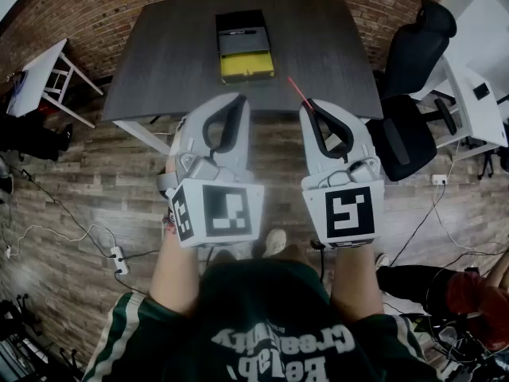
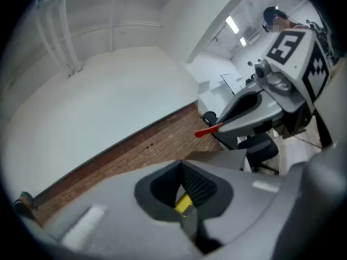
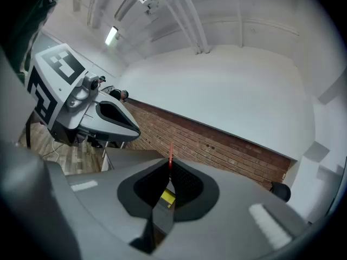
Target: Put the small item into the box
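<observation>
A dark table [image 1: 167,62] stands ahead of me, and on it lies an open box [image 1: 245,46] with a grey insert and a yellow front part. I hold both grippers level in the air, short of the table's near edge. My right gripper [image 1: 306,106] is shut on a thin red strip [image 1: 296,88], which pokes out past its tips toward the table. In the right gripper view the strip [image 3: 170,153] rises from the closed tips [image 3: 169,166]. My left gripper [image 1: 241,99] is shut with nothing in it. The left gripper view also shows the red strip [image 2: 209,130].
Two black office chairs [image 1: 413,94] stand to the right of the table, beside a white desk [image 1: 477,78]. A small white table [image 1: 40,74] is at the left. Cables and a power strip [image 1: 119,257] lie on the wooden floor. A brick wall runs behind the table.
</observation>
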Available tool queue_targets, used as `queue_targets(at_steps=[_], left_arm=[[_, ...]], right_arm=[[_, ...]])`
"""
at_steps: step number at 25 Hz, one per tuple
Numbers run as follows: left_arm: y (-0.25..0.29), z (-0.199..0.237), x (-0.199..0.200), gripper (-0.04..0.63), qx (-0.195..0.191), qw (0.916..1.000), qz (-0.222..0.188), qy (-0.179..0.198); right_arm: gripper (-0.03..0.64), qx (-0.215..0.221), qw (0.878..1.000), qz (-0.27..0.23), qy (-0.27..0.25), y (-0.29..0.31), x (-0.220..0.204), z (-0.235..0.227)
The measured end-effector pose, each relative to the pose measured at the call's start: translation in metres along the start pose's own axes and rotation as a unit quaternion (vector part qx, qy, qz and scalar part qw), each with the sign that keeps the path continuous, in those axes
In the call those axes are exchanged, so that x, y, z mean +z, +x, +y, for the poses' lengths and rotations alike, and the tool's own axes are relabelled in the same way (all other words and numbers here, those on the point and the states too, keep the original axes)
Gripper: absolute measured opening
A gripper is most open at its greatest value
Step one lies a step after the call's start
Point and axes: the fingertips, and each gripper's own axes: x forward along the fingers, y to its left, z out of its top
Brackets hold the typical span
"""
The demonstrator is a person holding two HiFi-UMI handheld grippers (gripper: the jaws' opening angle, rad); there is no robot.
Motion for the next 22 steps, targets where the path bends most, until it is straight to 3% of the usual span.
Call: queue_targets(at_steps=[22], left_arm=[[0.000, 0.011, -0.011, 0.002, -0.001, 1.0000, 0.003, -0.003]], right_arm=[[0.018, 0.006, 1.000, 0.005, -0.006, 0.015, 0.003, 0.010]])
